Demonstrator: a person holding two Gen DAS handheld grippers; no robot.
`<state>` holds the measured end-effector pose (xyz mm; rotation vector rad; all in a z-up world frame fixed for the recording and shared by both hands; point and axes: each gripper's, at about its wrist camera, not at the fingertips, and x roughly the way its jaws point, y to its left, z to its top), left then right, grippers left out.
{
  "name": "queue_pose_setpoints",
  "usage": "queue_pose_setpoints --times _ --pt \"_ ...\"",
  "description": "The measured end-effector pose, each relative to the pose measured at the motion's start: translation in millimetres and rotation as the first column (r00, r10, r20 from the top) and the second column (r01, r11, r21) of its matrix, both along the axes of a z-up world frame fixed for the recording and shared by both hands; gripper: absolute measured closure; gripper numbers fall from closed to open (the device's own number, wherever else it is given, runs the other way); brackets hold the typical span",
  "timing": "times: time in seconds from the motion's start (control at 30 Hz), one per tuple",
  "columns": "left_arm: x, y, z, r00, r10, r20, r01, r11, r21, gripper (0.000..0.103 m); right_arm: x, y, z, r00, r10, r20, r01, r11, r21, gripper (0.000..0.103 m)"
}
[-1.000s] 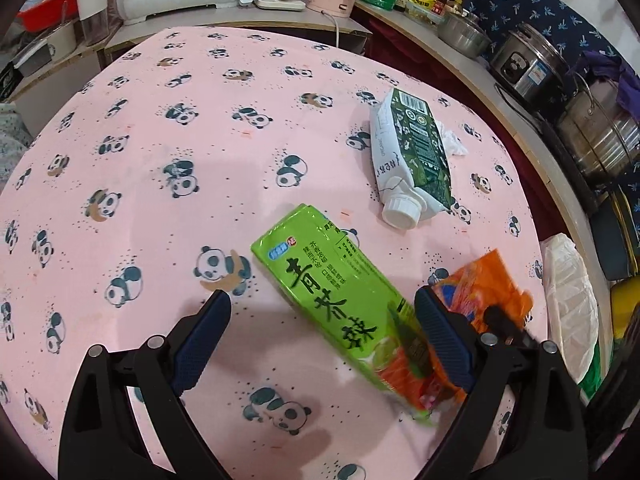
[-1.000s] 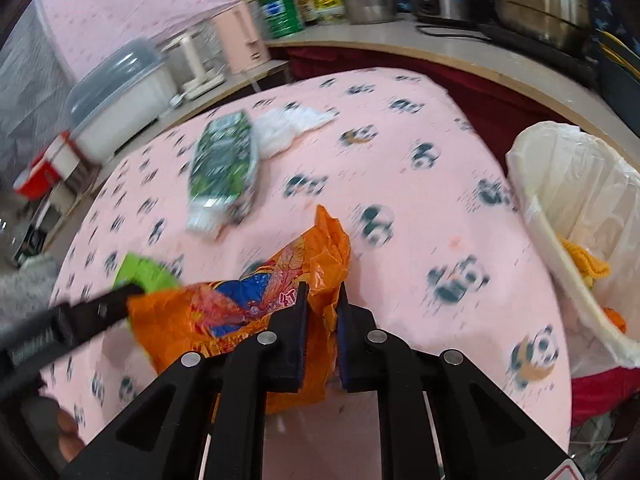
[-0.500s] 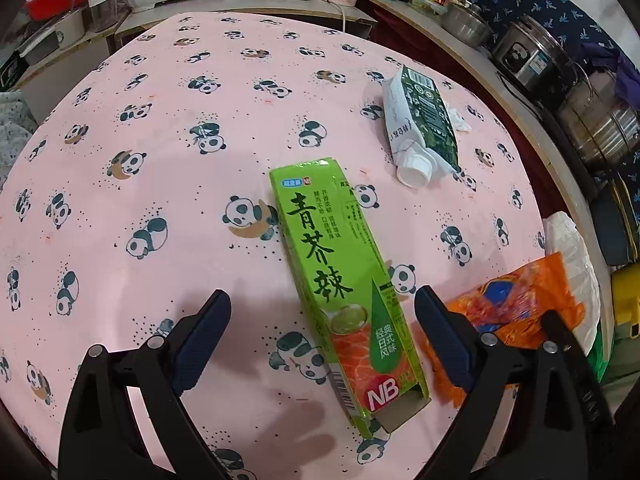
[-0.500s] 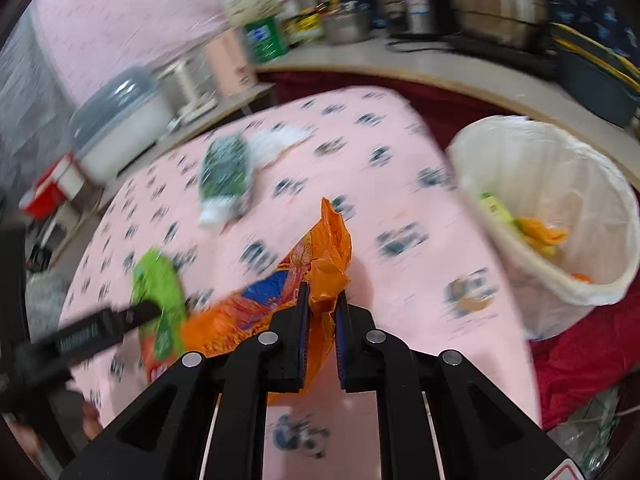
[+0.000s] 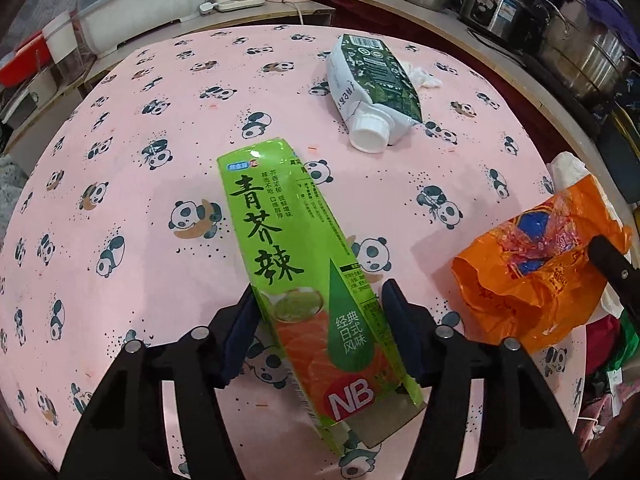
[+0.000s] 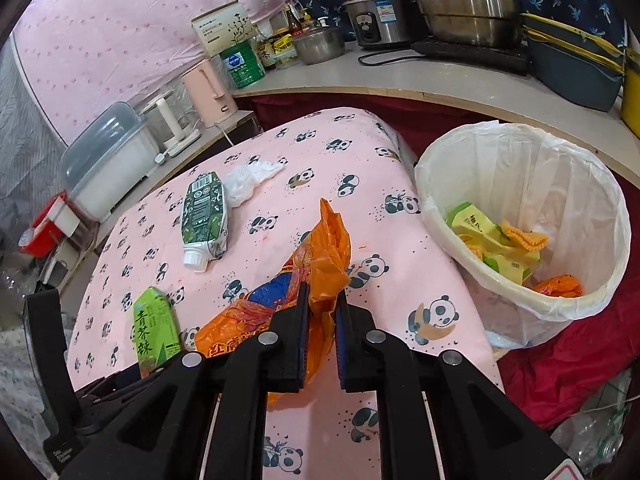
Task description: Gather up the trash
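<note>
On the table (image 6: 400, 248) we count one green carton (image 5: 304, 280), one dark green pouch (image 6: 203, 210) with a white cap, one crumpled white tissue (image 6: 250, 174) at the far side, and one orange wrapper (image 6: 308, 272). To the right we see one lined bin (image 6: 560, 184). We count two steel pots (image 6: 468, 8), one rice cooker (image 6: 378, 14) and one pink kettle (image 6: 210, 92) beyond.

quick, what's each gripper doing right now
Left gripper: jaws just closing around the green box; contact unclear.
Right gripper: shut on the orange bag.
</note>
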<state>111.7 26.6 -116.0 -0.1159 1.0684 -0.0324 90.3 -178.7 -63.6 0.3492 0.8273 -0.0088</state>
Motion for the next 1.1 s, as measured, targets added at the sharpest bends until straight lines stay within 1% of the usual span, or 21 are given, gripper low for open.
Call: queue_pose_setpoints --times 0.03,0.1,0.17,0.3,0.33,0.37,0.43,0.73,0.9,1.1 --pt "0 -1 0 1.000 -0.008 0.000 0.008 1.000 -0.009 0.052 0 1 0 1.000 0.003 0.000 -0.003 1.000 0.001 0.092" --pt "-1 -2 2 1.000 -0.024 0.002 0.024 1.000 -0.020 0.055 0 2 0 1.000 0.006 0.002 -0.006 1.000 0.002 0.092" --pt "-3 -5 5 0.999 -0.039 0.009 0.039 0.999 -0.032 0.061 -2 3 1 1.000 0.007 0.005 -0.007 1.000 0.004 0.092" --pt "-8 -12 15 0.997 -0.074 0.029 0.075 0.996 -0.037 0.070 -5 1 6 1.000 0.004 0.023 -0.004 1.000 0.004 0.092" --pt "-9 -15 17 0.996 -0.083 0.036 0.084 0.996 -0.040 0.083 -6 1 8 1.000 0.001 0.029 -0.001 1.000 0.004 0.092" --pt "-10 -17 20 0.995 -0.092 0.040 0.094 0.995 -0.040 0.085 -7 -1 10 0.999 -0.003 0.034 0.003 1.000 0.005 0.092" --pt "-11 -23 24 0.992 -0.116 0.049 0.118 0.992 -0.043 0.085 -9 -3 13 0.999 -0.009 0.044 0.009 1.000 0.007 0.092" --pt "-25 -47 41 0.974 -0.201 0.102 0.202 0.979 -0.001 0.085 -18 -14 21 0.997 -0.032 0.067 0.031 0.999 0.018 0.092" --pt "-25 -58 53 0.966 -0.226 0.125 0.228 0.974 -0.001 0.085 -19 -21 27 0.995 -0.051 0.087 0.049 0.999 0.024 0.092" --pt "-21 -77 65 0.953 -0.263 0.150 0.265 0.964 0.005 0.085 -23 -40 35 0.989 -0.093 0.116 0.091 0.995 0.030 0.092"
